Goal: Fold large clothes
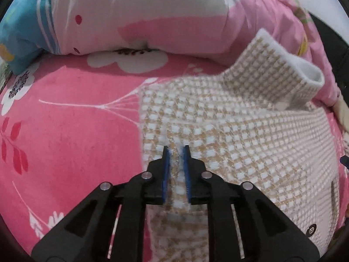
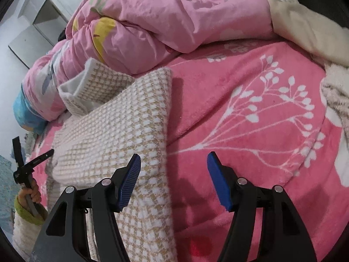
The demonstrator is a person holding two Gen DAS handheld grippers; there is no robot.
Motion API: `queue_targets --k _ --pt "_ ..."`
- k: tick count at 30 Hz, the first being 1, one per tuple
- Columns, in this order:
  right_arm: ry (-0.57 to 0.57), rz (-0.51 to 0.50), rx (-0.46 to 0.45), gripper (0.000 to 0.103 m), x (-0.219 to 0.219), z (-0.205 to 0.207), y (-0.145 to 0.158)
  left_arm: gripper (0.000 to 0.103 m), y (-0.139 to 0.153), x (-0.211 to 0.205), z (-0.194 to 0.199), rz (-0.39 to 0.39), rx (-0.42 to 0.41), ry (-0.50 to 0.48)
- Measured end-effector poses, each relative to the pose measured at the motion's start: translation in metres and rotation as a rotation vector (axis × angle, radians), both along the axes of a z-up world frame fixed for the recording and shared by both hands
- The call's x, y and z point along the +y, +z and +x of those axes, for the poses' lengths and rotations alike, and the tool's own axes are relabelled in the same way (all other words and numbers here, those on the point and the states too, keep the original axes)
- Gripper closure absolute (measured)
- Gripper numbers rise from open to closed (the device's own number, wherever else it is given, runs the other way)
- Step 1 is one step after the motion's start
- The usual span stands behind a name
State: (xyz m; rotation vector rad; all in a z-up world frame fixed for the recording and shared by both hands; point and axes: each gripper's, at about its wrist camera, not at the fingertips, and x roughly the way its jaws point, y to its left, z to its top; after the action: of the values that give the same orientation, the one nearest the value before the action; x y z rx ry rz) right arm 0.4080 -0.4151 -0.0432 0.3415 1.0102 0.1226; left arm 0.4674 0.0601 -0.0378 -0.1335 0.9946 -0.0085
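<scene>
A beige-and-white checked knit garment [image 1: 240, 128] lies on a pink flowered bed blanket [image 1: 72, 135]. Its white-lined cuff [image 1: 290, 65] stands up at the back right. My left gripper [image 1: 176, 150] is shut on a pinched ridge of the garment near its left edge. In the right wrist view the same garment [image 2: 122, 131] lies partly folded, with a straight right edge. My right gripper [image 2: 173, 159] is open and empty, its left finger over the garment's right edge and its right finger over bare blanket [image 2: 250, 113]. The left gripper [image 2: 28, 166] shows at the far left, held by a hand.
A bunched pink quilt [image 2: 165, 21] and a blue-and-white pillow [image 1: 24, 28] lie along the back of the bed. A cream fleece item [image 2: 305, 30] lies at the right. White furniture [image 2: 37, 17] stands beyond the bed. A dark button [image 1: 310, 231] sits on the garment.
</scene>
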Motion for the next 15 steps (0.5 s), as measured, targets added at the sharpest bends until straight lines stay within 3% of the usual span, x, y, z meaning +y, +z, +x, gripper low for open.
queue_targets --k 2,4,7,9,10,12,13,15 --pt "0.035 -0.048 -0.043 0.044 0.012 0.003 0.014 0.086 0.012 0.006 -0.007 -0.017 -0.044 0.017" --pt "0.081 -0.110 -0.094 0.045 0.030 0.006 0.027 0.083 0.035 0.008 -0.020 -0.007 -0.150 0.020" --pt "0.180 -0.149 -0.136 0.045 0.065 0.016 0.031 0.078 0.053 -0.005 -0.031 -0.002 -0.215 -0.050" --pt "0.253 -0.147 -0.105 0.046 0.086 0.023 0.016 0.074 0.049 -0.024 -0.032 0.012 -0.179 -0.120" --pt "0.273 -0.163 -0.086 0.046 0.093 0.027 0.008 0.069 0.037 -0.038 -0.030 0.038 -0.120 -0.161" --pt "0.310 -0.293 -0.016 0.045 0.110 0.033 -0.030 0.061 0.004 -0.052 -0.024 0.124 0.007 -0.177" --pt "0.327 -0.327 -0.032 0.045 0.114 0.031 -0.039 0.061 -0.008 -0.051 -0.024 0.129 0.030 -0.182" --pt "0.325 -0.316 -0.011 0.045 0.112 0.033 -0.028 0.061 -0.015 -0.051 -0.031 0.134 -0.027 -0.185"
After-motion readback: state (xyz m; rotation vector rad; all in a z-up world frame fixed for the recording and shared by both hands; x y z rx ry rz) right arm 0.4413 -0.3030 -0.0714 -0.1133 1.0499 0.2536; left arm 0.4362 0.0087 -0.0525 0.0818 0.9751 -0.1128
